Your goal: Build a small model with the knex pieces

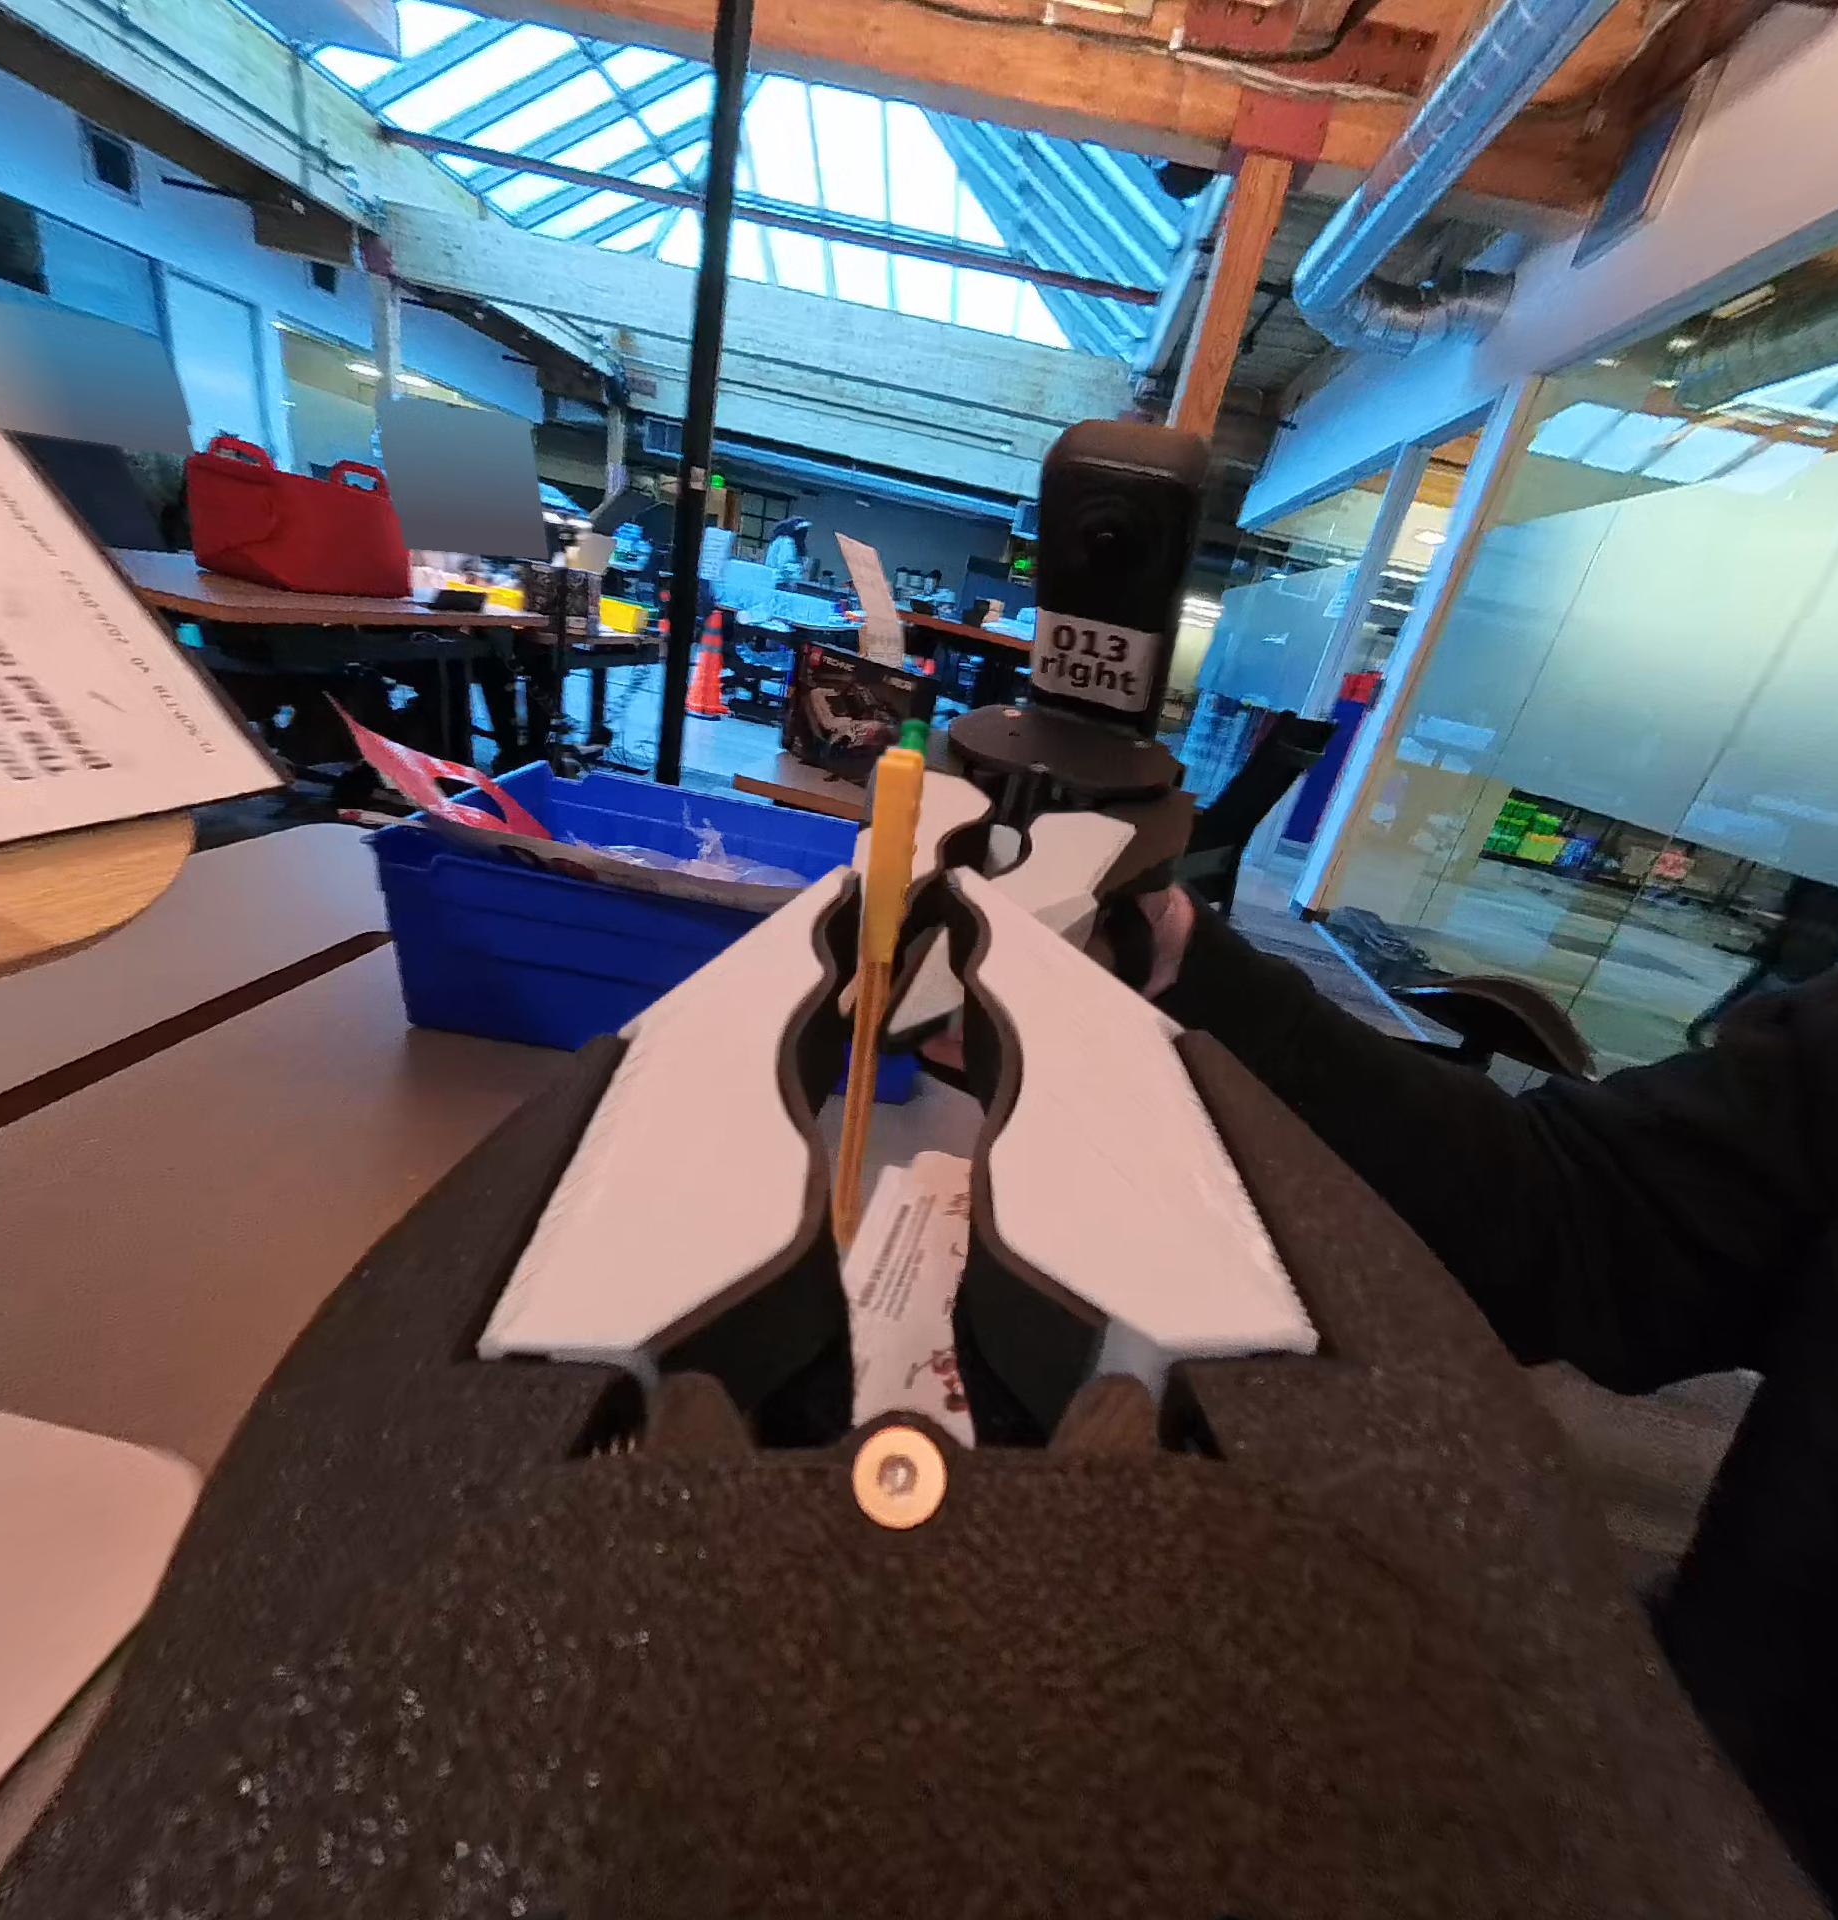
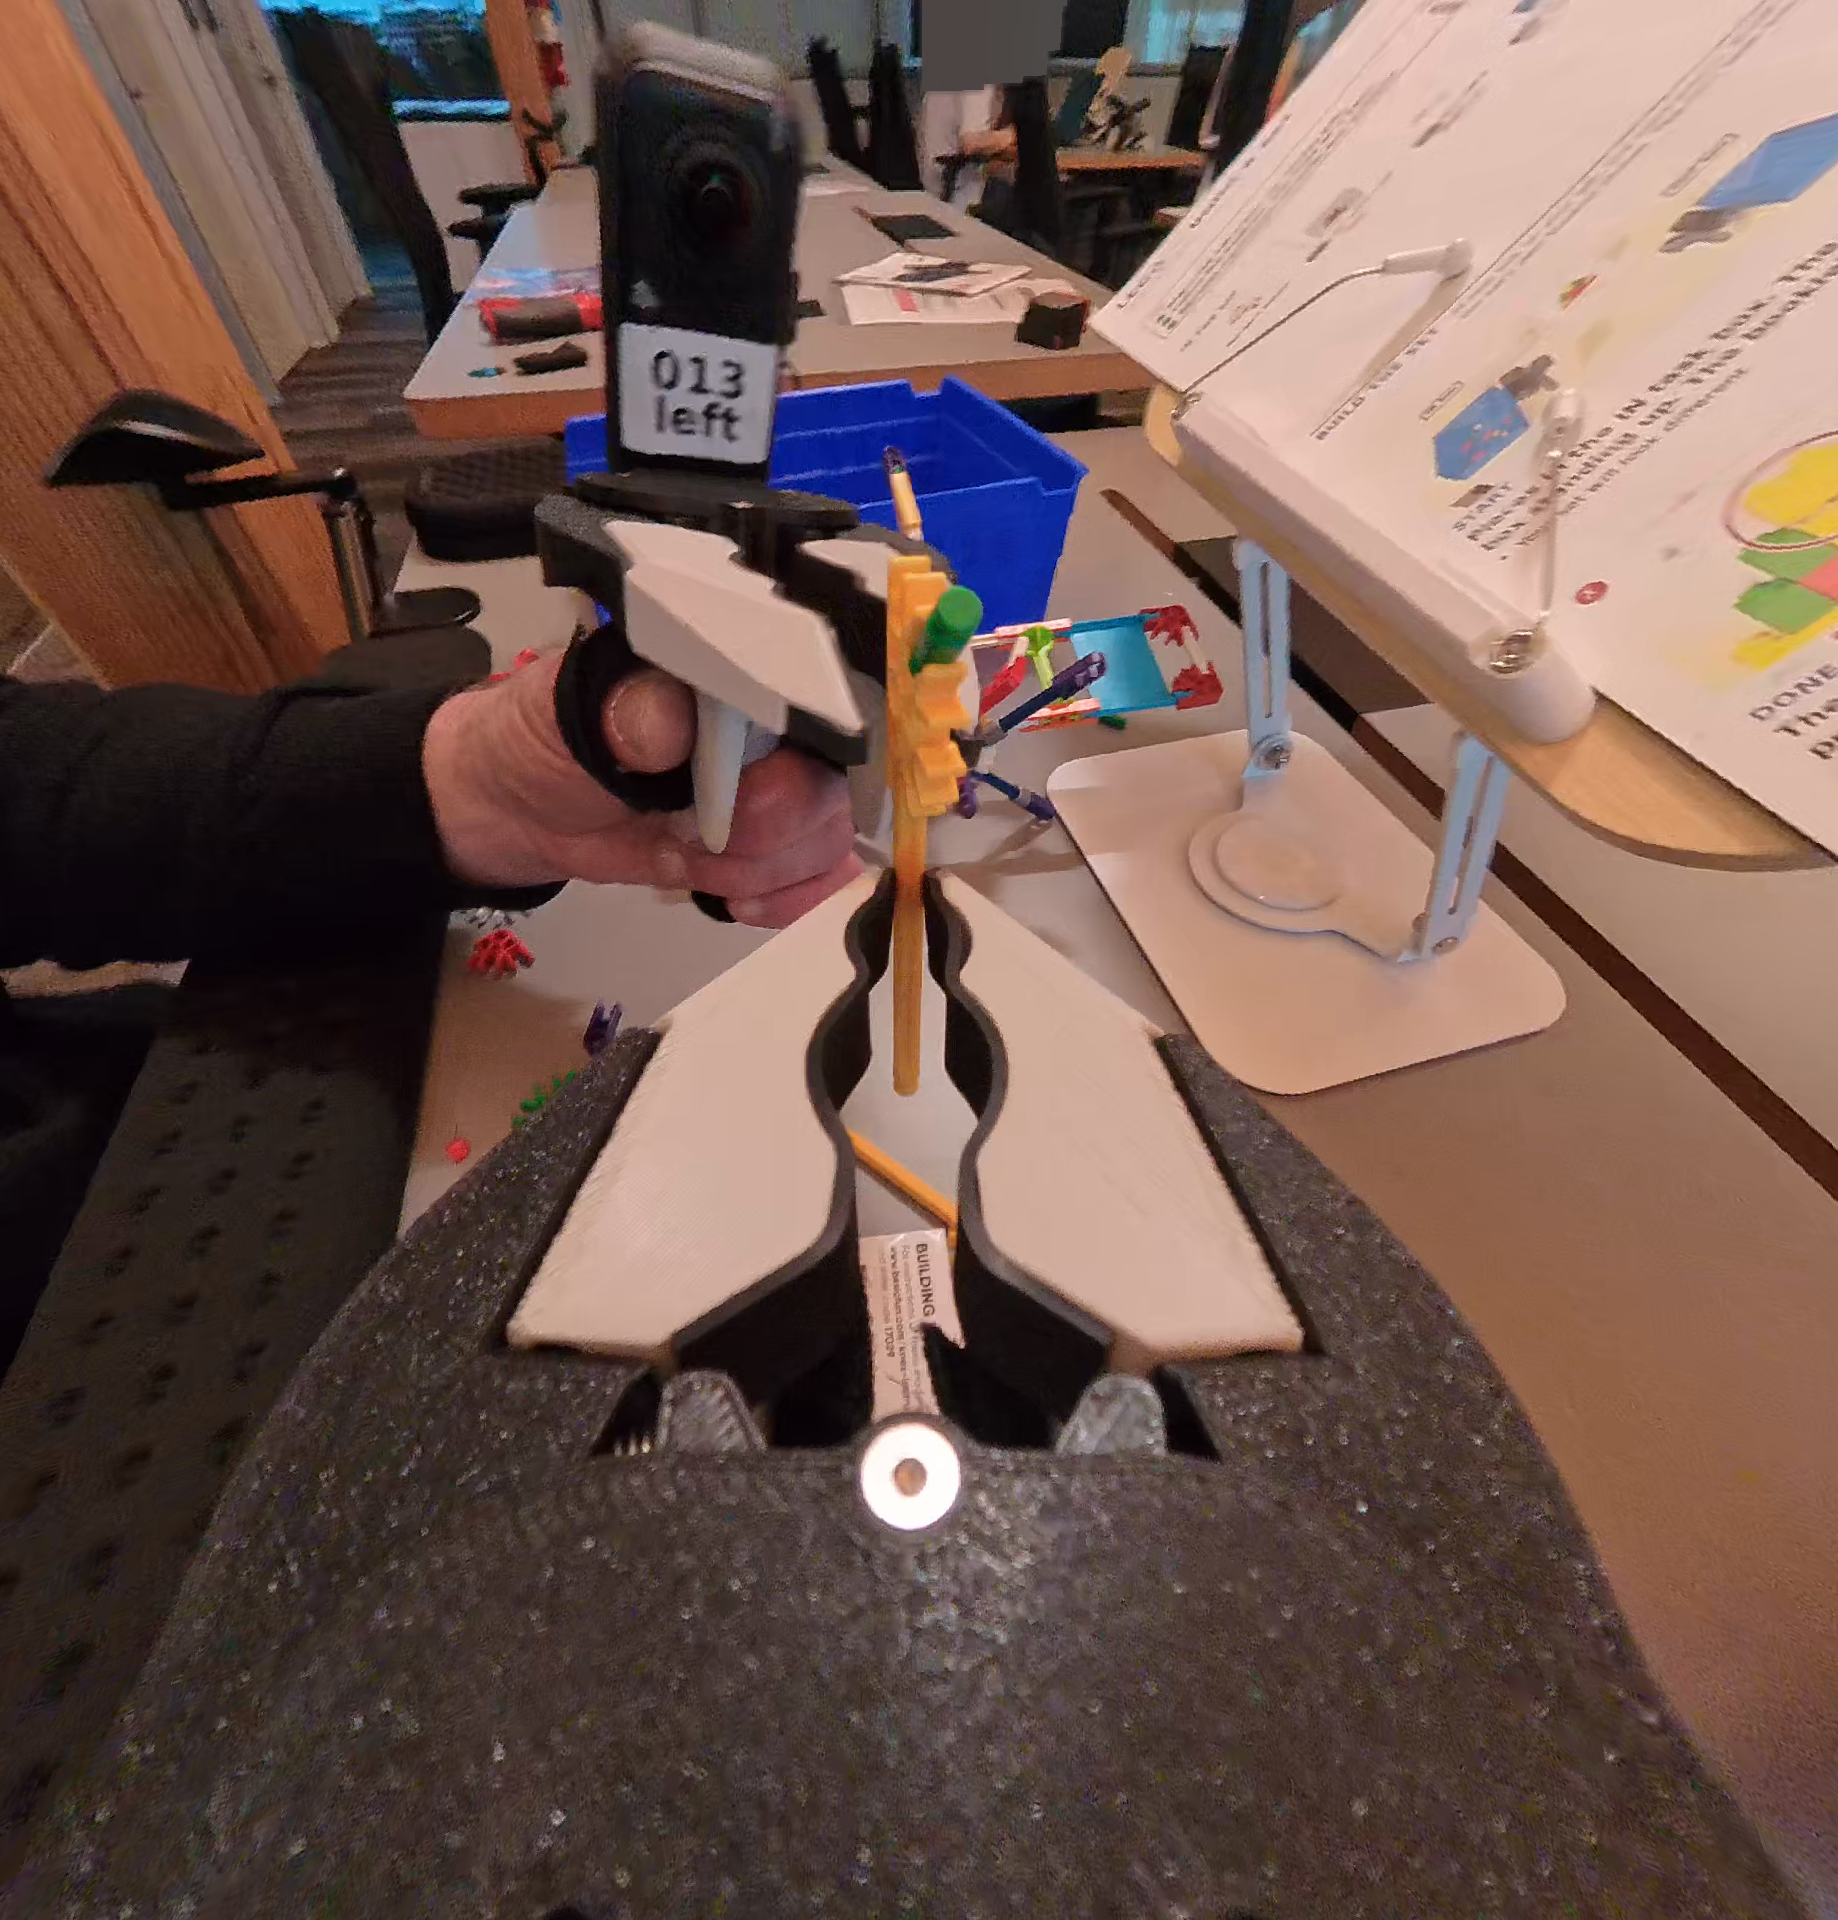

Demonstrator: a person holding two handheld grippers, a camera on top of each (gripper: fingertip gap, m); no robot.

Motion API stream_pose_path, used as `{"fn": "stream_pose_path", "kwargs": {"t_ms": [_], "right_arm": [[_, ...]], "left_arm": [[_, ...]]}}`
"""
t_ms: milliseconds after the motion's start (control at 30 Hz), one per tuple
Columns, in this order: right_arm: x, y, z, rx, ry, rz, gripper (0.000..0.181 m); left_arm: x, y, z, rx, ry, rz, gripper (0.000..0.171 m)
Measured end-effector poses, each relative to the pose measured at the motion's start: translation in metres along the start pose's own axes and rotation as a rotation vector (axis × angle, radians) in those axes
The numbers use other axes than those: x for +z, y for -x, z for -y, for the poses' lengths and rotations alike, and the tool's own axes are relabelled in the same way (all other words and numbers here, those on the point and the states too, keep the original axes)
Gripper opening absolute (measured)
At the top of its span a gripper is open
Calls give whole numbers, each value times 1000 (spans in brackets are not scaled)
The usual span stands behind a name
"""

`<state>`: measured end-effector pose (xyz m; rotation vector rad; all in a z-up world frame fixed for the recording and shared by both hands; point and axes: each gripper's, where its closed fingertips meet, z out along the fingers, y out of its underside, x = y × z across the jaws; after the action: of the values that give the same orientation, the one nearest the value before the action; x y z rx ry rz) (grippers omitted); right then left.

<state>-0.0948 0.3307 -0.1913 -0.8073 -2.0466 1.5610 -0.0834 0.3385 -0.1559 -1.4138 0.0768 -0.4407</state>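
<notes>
A thin yellow rod (image 2: 908, 987) is clamped upright between the tips of the right gripper (image 2: 907, 883). Higher up the rod, a yellow gear (image 2: 925, 691) w/ a green peg (image 2: 946, 623) is seen, just past the tips. The same rod (image 1: 871, 997) is also gripped by the left gripper (image 1: 899, 894), jaws closed on it near the tips; its yellow top end and a green tip stick up above them. Both grippers are met nose to nose on the one rod.

Beyond the gear, slightly right of the right gripper, a small built frame w/ blue panel (image 2: 1107, 665) and red connectors is seen. A blue bin (image 2: 998, 488) sits behind it; in the left wrist view the bin (image 1: 541, 935) lies ahead-left of the tips. Far right of the right gripper, an instruction sheet (image 2: 1580, 312) is propped on a white stand (image 2: 1341, 966). Below the right gripper's jaws, a second yellow rod (image 2: 899, 1179) and a printed paper slip (image 2: 910, 1320) lie on the table (image 2: 1517, 1195). Loose small pieces (image 2: 499, 951) are scattered to the left.
</notes>
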Motion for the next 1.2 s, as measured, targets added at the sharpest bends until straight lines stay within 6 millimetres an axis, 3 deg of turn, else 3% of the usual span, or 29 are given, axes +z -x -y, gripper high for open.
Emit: {"fn": "stream_pose_path", "kwargs": {"t_ms": [167, 267, 333, 433, 600, 900, 1067, 1200], "right_arm": [[-7, -21, 15, 92, -115, -71, 5], [-10, -22, 28, 133, -215, -53, 5], [-10, -15, 33, 140, -249, -12, 5], [-10, -10, 37, 143, -270, 17, 5], [-7, -13, 32, 141, -252, -8, 5], [-17, -50, -13, 127, 17, -230, 15], [-23, -50, -88, 40, 423, -294, 14], [-3, -33, -133, 9, 605, -199, 5]], "left_arm": [[-1, 13, -5, 23, 30, 82, 26], [5, 12, -19, 26, 98, 69, 27], [10, 13, -27, 46, 131, 86, 23], [13, 10, -32, 63, 153, 74, 5], [8, 18, -36, 53, 211, 130, 4], [-16, 55, -82, 51, 555, 370, 4], [-16, 66, -94, 109, 635, 455, 4], [-13, 67, -100, 95, 631, 446, 4]]}}
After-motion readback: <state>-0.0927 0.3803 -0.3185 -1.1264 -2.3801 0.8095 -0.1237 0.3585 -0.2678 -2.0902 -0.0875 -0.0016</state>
